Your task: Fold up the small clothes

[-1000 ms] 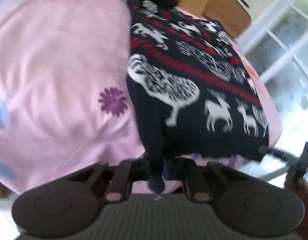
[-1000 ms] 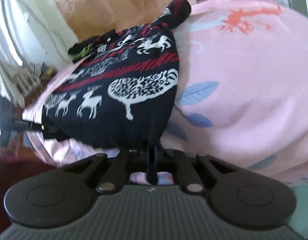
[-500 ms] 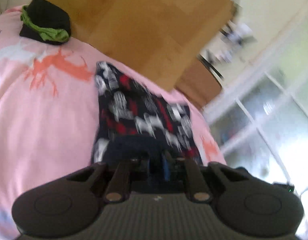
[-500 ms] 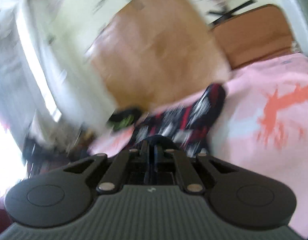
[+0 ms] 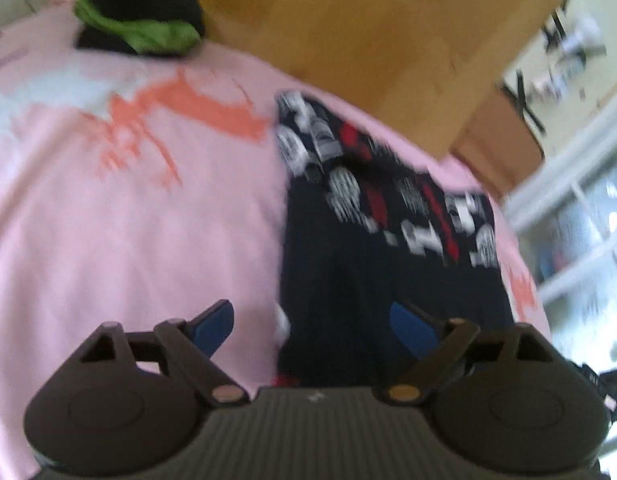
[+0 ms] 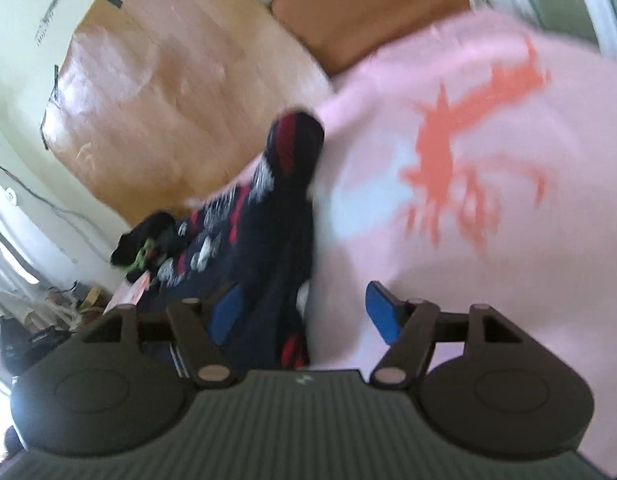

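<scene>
Both tongs are letting go. A second ago each pair was pinched shut on the near hem of the dark patterned garment; now the left gripper (image 5: 310,326) is standing wide, its blue pads well apart, and the right gripper (image 6: 304,312) is standing wide too. The jaws of both have just been opening, and no pad is pressing on cloth: in each view the fabric is lying between and under the fingers, loose.

The garment (image 5: 388,248) is resting on the pink bedspread (image 5: 128,220), running from lower centre of the left view up toward the upper right, with the plain dark side showing near the camera and the red-and-white pattern only along the far part. A second ago the whole patterned face was spread out, so the near half is now lying turned over onto the far half. In the right view the same garment (image 6: 264,216) is stretching from lower centre up to the middle.

A black-and-green bundle (image 5: 136,28) is sitting at the upper left of the left view, apart from it.

Judging from this, one fold is being completed; another fold or a smoothing pass is probably coming next.
</scene>
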Tool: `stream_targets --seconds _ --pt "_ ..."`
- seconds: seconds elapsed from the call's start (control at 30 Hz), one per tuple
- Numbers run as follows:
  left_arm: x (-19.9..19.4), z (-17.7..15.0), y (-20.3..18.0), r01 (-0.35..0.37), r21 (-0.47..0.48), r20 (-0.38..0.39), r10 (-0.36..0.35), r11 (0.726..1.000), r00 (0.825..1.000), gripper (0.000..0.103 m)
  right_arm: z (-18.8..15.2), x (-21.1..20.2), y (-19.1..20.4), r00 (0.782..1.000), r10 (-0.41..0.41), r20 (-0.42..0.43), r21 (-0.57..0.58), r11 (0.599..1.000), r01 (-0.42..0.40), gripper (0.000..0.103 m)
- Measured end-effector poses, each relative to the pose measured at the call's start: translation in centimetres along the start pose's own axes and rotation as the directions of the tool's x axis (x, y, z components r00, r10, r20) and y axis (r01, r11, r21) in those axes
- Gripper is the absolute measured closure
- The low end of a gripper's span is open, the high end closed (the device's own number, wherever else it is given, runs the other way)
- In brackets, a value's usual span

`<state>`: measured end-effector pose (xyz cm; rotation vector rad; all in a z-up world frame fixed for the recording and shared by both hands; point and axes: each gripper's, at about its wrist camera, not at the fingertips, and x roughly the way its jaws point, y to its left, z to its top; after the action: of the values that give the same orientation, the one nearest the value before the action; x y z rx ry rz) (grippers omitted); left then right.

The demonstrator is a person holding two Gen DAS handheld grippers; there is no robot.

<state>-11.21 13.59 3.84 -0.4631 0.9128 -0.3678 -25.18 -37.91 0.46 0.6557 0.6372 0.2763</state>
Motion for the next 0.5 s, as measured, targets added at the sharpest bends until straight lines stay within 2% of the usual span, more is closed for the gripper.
stream_targets --seconds 0.07,0.1,0.13,0.17,0.23,0.33,0.37,0.43,0.5 --pt "1.1 -0.8 -1.1 0.018 0.049 -0.035 -0.017 0.999 0.999 0.048 -1.0 0.3 1.1 1.000 0.025 0.016 -0.007 1.000 -0.025 0.034" --pt "1.3 -1.2 -2.2 -0.041 0.114 -0.016 0.043 0.993 0.999 0.060 -1.4 0.7 1.8 0.999 0.032 0.015 -0.017 0.999 -0.031 0.060" --pt "1.5 -1.4 -2.9 -0.079 0.173 -0.029 0.085 0.982 0.996 0.082 -1.7 1.6 2.7 1.000 0.018 -0.010 -0.050 0.999 -0.018 0.079" --pt "1.5 -1.5 -3.2 -0.089 0.193 -0.041 0.099 0.977 0.994 0.082 -1.9 2.5 4.1 0.998 -0.053 -0.041 -0.123 0.991 0.048 0.086" --pt "0.5 -1.4 -2.6 -0.090 0.189 -0.045 0.100 0.978 0.994 0.083 -1.7 2.2 5.8 0.992 -0.125 -0.034 -0.222 0.968 0.115 0.087" --pt "-0.9 -1.7 -1.5 -0.101 0.187 -0.047 0.111 0.977 0.993 0.084 -0.8 -0.6 6.4 0.986 -0.164 -0.007 -0.290 0.944 0.155 0.088" --pt "-0.6 -1.8 -1.3 -0.108 0.189 -0.062 0.122 0.976 0.991 0.081 -0.8 -0.9 6.1 0.981 -0.191 -0.019 -0.309 0.935 0.176 0.088" --pt "-0.3 -1.9 -1.6 -0.120 0.217 -0.054 0.135 0.969 0.989 0.074 -1.0 -0.2 5.6 0.969 -0.233 -0.084 -0.344 0.919 0.191 0.080" --pt "-0.3 -1.0 -1.7 -0.134 0.219 -0.064 0.152 0.966 0.986 0.058 -0.3 0.1 5.5 0.965 -0.237 -0.109 -0.361 0.914 0.184 0.061"
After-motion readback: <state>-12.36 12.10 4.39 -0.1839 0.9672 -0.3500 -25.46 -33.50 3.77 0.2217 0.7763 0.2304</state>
